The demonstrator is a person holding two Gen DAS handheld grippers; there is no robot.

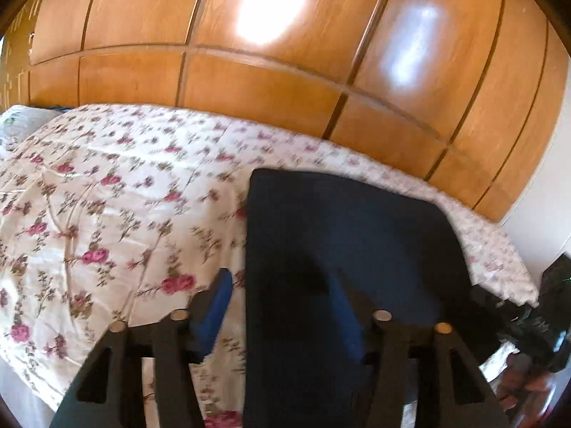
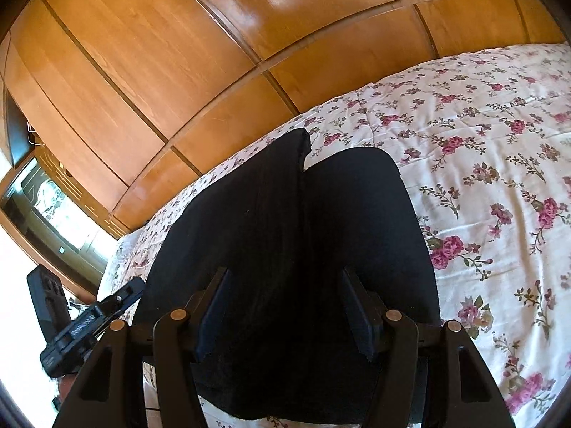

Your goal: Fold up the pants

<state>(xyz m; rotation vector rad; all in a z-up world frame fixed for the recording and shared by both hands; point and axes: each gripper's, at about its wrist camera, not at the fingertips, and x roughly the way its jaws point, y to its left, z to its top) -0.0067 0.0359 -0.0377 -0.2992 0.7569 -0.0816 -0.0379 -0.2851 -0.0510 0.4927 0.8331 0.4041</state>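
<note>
Dark navy pants lie flat on a bed with a floral cover. My left gripper is open above the pants' left edge, one blue pad over the cover, the other over the cloth. In the right wrist view the pants show as two dark panels meeting along a middle ridge, with a raised tip at the far end. My right gripper is open just above the pants, its pads on either side of the ridge. Neither gripper holds cloth.
A glossy wooden wardrobe stands right behind the bed. The floral cover spreads wide beside the pants. A black clamp device sits off the bed's corner near a bright window; it also shows in the left wrist view.
</note>
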